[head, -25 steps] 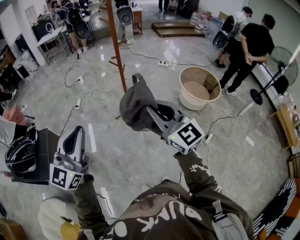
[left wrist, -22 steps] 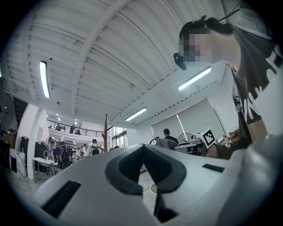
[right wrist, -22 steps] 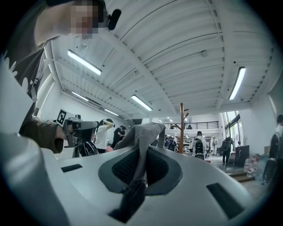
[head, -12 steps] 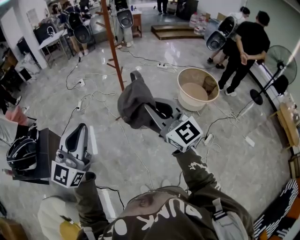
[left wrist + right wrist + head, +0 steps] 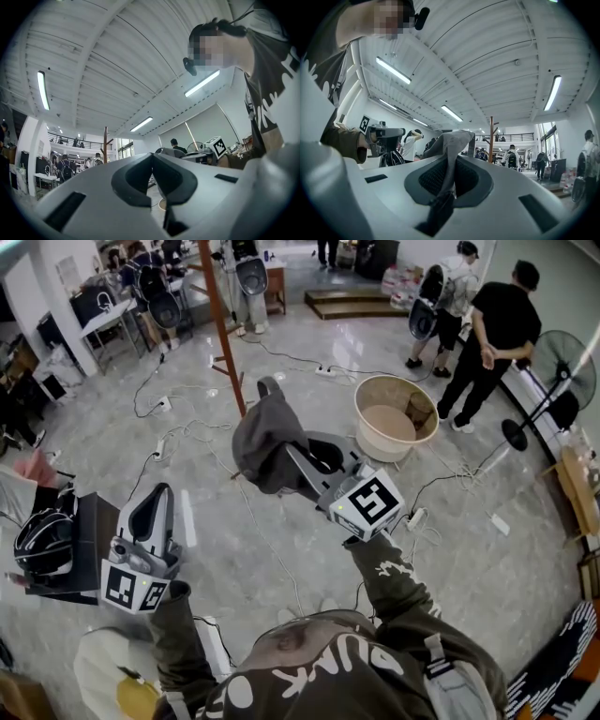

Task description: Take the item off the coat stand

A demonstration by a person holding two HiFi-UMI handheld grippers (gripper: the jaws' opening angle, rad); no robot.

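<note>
Grey garment in grip of right tool, near beige tub

Glossy grey tiled floor. Directly on it: loose cables, white power strip, beige round tub, coat stand feet, fan base, low black surface at left, wooden step far back.
</note>
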